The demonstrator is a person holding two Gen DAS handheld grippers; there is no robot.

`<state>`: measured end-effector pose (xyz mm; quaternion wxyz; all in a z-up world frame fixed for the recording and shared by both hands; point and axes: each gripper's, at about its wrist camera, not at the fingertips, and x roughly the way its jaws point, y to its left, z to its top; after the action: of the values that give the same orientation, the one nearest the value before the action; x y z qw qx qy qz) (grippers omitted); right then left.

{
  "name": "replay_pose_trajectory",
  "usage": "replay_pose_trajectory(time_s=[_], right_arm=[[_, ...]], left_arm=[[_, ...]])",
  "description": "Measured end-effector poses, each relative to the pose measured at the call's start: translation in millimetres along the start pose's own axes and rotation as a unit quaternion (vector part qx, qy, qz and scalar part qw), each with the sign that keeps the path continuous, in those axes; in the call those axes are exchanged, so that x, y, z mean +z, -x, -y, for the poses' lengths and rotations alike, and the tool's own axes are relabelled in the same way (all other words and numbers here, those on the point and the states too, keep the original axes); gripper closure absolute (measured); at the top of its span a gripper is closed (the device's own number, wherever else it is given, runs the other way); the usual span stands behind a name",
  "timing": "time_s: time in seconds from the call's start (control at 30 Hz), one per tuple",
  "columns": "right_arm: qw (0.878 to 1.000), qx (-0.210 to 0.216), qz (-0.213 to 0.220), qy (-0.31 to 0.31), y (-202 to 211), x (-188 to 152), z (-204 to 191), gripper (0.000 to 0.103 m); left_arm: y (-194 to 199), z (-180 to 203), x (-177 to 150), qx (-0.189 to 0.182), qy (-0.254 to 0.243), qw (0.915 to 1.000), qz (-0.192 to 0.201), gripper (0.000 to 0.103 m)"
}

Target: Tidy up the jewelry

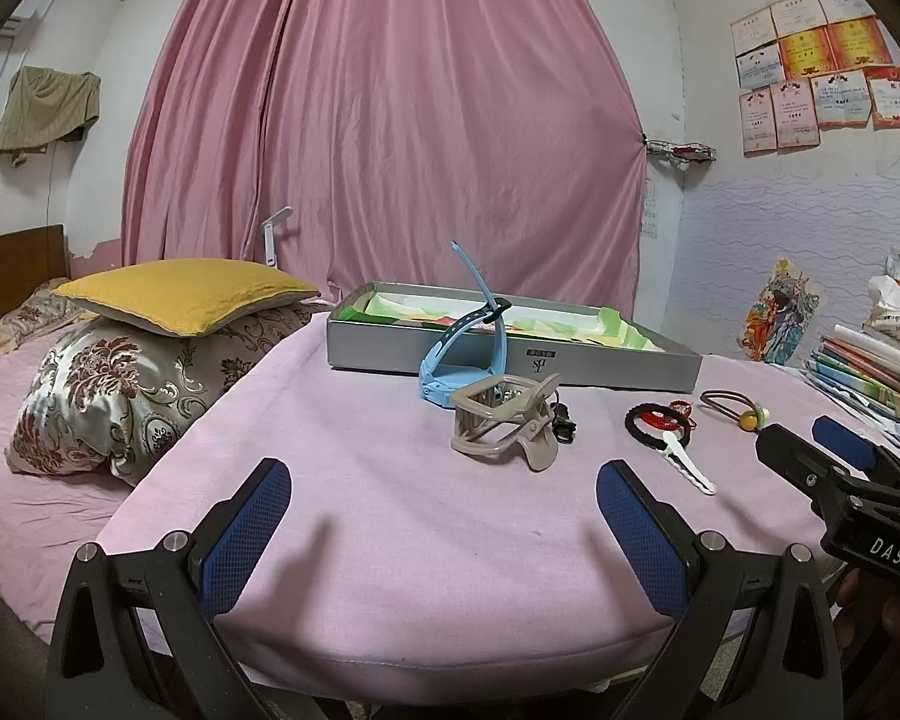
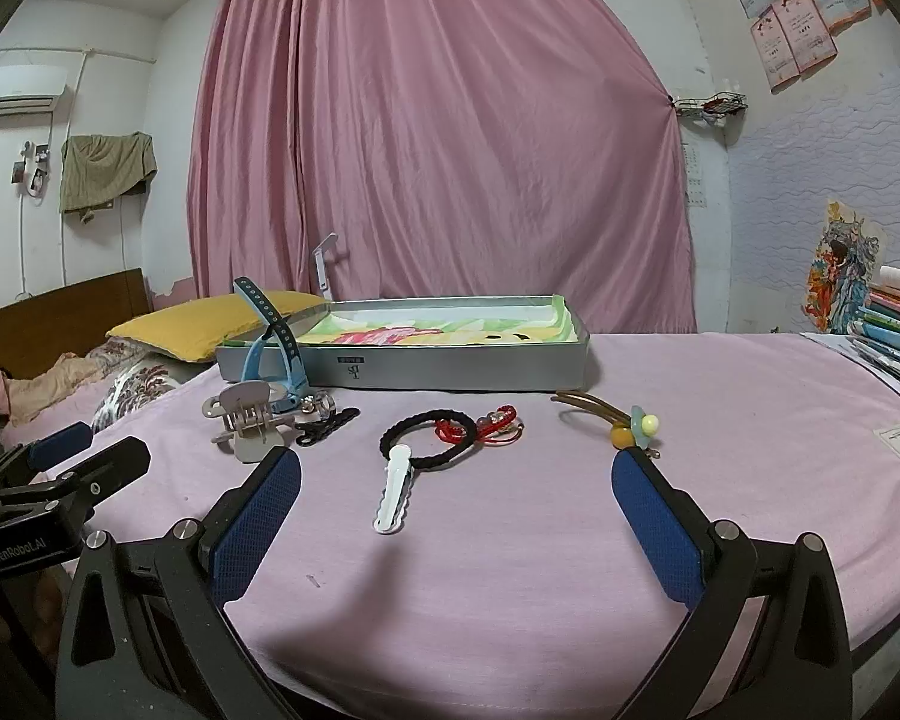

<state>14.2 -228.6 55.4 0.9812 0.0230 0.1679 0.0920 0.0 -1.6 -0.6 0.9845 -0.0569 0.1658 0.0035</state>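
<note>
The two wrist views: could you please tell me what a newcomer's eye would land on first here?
The big pink curtain fills the back of the room, behind a shallow grey box at the far side of the pink-covered table. In front of the box lie small accessories in a row: a blue watch and beige claw clip to the left, a black hair tie and white clip in the middle.

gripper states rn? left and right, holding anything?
Left gripper: open, holding nothing, over bare pink cloth.
Right gripper: open, holding nothing; the white hair clip lies on the cloth between its fingers, ungripped.
</note>
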Motion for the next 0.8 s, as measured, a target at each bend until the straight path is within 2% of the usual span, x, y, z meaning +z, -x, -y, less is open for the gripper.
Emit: replay_pose_trajectory(time_s=[0.8], right_arm=[[1.000, 0.000, 0.001, 0.002, -1.8, 0.0, -3.7, 0.001]], left_arm=[[-0.4, 0.6, -0.3, -0.001, 0.001, 1.0000, -0.001, 0.001]])
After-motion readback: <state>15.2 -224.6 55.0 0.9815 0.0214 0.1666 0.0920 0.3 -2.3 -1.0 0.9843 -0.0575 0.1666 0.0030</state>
